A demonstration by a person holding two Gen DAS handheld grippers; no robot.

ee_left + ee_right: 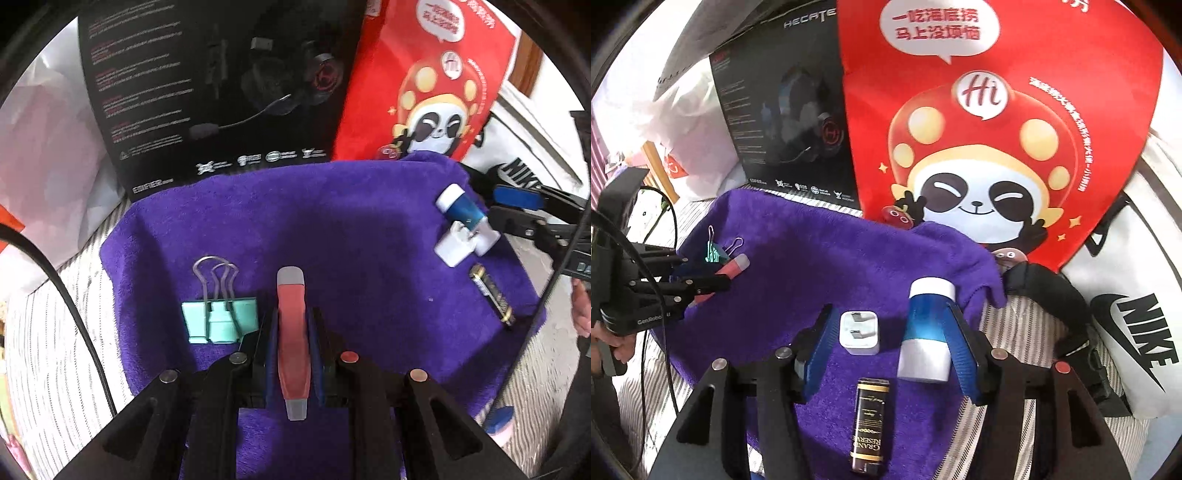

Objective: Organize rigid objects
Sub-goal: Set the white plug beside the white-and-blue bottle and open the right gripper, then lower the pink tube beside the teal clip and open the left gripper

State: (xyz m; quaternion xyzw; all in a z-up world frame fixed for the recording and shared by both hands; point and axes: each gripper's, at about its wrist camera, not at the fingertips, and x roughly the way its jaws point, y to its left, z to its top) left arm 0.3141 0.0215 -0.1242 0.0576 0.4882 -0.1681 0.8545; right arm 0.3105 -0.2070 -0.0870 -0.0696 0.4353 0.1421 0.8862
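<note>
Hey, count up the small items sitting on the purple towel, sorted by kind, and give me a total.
Binder clip: 1
Red and grey pen-shaped item, held between the left gripper fingers: 1
Blue and white bottle, between the open right gripper fingers: 1
White plug adapter: 1
Dark labelled stick: 1
Total: 5, all on the purple towel

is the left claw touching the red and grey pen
Touching. In the left wrist view the left claw is closed on the red and grey pen, both fingers pressed against its sides with no gap, above the purple towel.
</note>
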